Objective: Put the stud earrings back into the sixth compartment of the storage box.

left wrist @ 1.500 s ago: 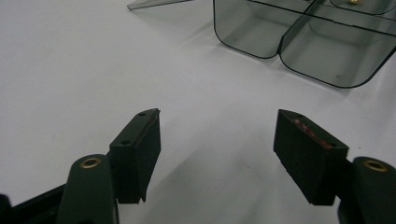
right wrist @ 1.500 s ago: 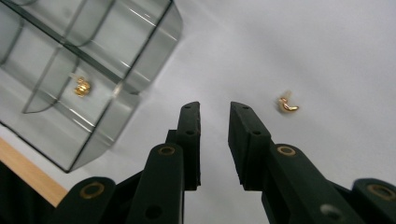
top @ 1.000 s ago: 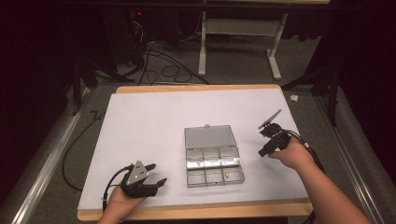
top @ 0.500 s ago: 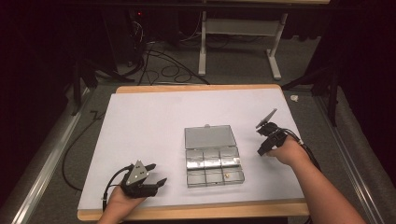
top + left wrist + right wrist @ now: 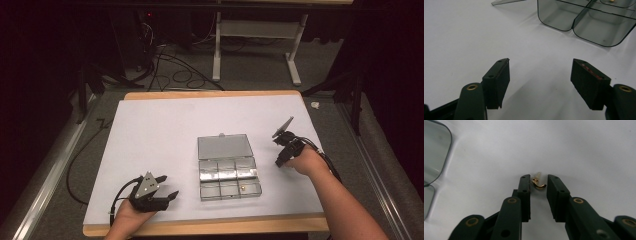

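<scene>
From my seat the white table sheet (image 5: 165, 140) is evenly lit from above while the room behind sinks into near black. The high view looks soft and grainy. In my gripper views the near black parts blur, and soft shadows spread under them.

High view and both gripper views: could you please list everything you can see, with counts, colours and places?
Compartment box: one, clear, lid open, table centre.
Small piece in box: one, gold, front row.
Hook: one, gold, on the sheet between the right tongs' jaws, which have just been closing; not yet pinched.
Sheet: one, white, covering the table.
Table: one, wooden edge.
Cables: several, black, floor behind.
Left tongs: black, open, front left.
Right tongs: black, open, right of the box.
</scene>
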Demonstrator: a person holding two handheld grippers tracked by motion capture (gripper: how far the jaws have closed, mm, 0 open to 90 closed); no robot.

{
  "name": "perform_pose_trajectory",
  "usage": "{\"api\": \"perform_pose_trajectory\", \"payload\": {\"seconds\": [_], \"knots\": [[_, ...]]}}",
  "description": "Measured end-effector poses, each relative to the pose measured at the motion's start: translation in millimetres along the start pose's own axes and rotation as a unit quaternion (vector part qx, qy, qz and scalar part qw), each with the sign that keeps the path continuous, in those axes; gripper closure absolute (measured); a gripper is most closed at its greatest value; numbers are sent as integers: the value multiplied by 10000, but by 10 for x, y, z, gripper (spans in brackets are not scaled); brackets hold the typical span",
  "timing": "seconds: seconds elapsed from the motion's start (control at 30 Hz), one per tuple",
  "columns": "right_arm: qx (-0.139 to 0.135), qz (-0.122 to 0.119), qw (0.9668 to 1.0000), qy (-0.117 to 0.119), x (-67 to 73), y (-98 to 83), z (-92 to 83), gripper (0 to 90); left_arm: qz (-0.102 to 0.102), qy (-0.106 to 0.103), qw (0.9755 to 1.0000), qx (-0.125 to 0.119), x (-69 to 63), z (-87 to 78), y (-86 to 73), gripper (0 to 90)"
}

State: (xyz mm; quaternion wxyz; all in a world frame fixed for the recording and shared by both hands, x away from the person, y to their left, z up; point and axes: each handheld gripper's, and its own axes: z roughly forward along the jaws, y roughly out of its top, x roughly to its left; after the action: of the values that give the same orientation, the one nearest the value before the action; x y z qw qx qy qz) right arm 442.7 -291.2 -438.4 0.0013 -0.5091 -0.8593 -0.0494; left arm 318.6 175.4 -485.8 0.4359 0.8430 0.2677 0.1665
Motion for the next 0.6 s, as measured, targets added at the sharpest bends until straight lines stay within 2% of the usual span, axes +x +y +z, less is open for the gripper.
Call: {"api": "perform_pose_trajectory", "payload": {"seconds": [0.13, 0.2, 0.6], "knots": [[25, 80, 10000, -44, 5, 0, 4, 787, -2, -1, 10000, 7, -1, 2, 0, 325], [14, 9, 10000, -81, 4, 4, 8, 801, 2, 5, 10000, 8, -1, 2, 0, 325], [-62, -61, 9999, -133, 13, -16, 12, 808, 17, 18, 10000, 15, -6, 4, 1, 325]]}}
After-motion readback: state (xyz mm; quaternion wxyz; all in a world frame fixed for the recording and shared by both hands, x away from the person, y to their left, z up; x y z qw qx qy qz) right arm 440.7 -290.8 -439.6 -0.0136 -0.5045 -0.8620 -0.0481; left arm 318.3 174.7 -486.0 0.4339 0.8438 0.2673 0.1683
